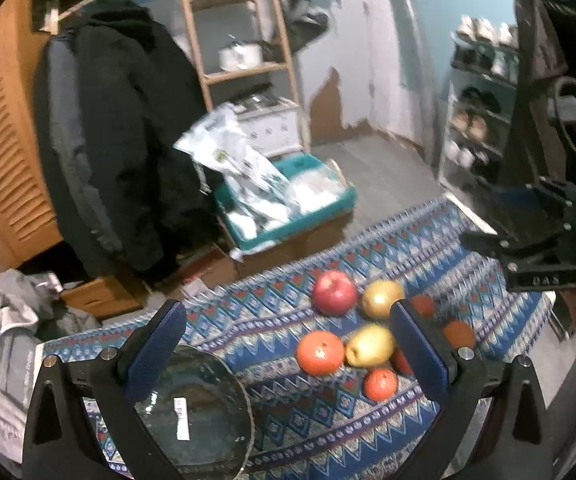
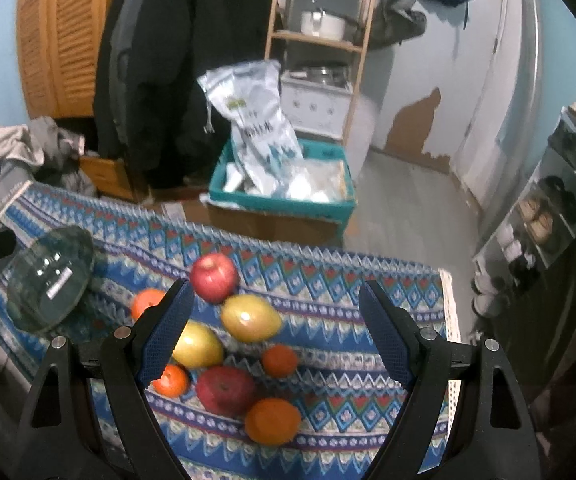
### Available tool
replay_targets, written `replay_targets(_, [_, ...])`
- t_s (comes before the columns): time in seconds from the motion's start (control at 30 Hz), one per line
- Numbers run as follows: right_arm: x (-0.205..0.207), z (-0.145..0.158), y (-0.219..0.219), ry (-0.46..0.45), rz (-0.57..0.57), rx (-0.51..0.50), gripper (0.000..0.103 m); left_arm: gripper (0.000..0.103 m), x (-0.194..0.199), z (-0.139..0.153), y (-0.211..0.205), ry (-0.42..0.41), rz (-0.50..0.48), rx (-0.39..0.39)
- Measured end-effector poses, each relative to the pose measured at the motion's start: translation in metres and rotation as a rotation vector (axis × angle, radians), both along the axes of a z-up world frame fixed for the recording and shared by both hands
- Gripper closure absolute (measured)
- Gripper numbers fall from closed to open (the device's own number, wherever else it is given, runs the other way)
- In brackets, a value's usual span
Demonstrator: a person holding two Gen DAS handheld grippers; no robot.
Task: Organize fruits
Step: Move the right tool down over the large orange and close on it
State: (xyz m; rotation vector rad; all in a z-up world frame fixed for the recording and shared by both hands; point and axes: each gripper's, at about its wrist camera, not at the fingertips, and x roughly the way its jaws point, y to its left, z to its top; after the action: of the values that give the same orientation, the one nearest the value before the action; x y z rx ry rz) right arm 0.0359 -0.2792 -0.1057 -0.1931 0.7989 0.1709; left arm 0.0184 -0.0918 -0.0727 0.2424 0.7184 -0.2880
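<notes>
Fruits lie in a cluster on a patterned blue cloth (image 2: 327, 308). In the right wrist view: a red apple (image 2: 214, 277) at the back, two yellow pears (image 2: 251, 317) (image 2: 198, 345), a second red apple (image 2: 226, 390), and several oranges (image 2: 272, 421). An empty glass bowl (image 2: 50, 278) sits at the left, tilted. In the left wrist view the bowl (image 1: 196, 408) lies just below the open left gripper (image 1: 288, 344), next to its left finger, with the fruits (image 1: 319, 352) between its fingers. The right gripper (image 2: 276, 328) is open above the fruit cluster and also shows in the left wrist view (image 1: 535, 240).
The cloth-covered table ends at a fringed right edge (image 2: 449, 312). Beyond it stand a teal crate with bags (image 2: 284, 188) on a cardboard box, a dark coat (image 2: 176, 60), a wooden shelf (image 2: 319, 40), a shoe rack (image 2: 547, 216) and a clothes pile (image 2: 20, 148).
</notes>
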Motion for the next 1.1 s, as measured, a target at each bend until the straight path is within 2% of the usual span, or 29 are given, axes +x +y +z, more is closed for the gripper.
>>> replay_targets(0.1, [0.002, -0.010, -0.007, 0.036, -0.010, 0.008, 0.020, 0.000, 0.004, -0.013, -0.011, 0.049, -0.034, 0.010])
replay_targets(0.27, [0.005, -0.033, -0.020, 0.117, -0.028, 0.012, 0.020, 0.000, 0.010, -0.043, -0.026, 0.187, -0.095, -0.022])
replay_targets(0.57, [0.014, -0.092, -0.036, 0.317, -0.046, 0.020, 0.020, 0.000, 0.024, -0.089, -0.041, 0.337, -0.097, -0.002])
replay_targets(0.87, [0.015, -0.136, -0.046, 0.480, -0.046, 0.018, 0.020, 0.000, 0.034, -0.129, -0.052, 0.462, -0.097, 0.011])
replay_targets(1.1, [0.015, -0.165, -0.040, 0.574, 0.002, -0.026, 0.020, 0.000, 0.037, -0.158, -0.062, 0.525, -0.100, 0.057])
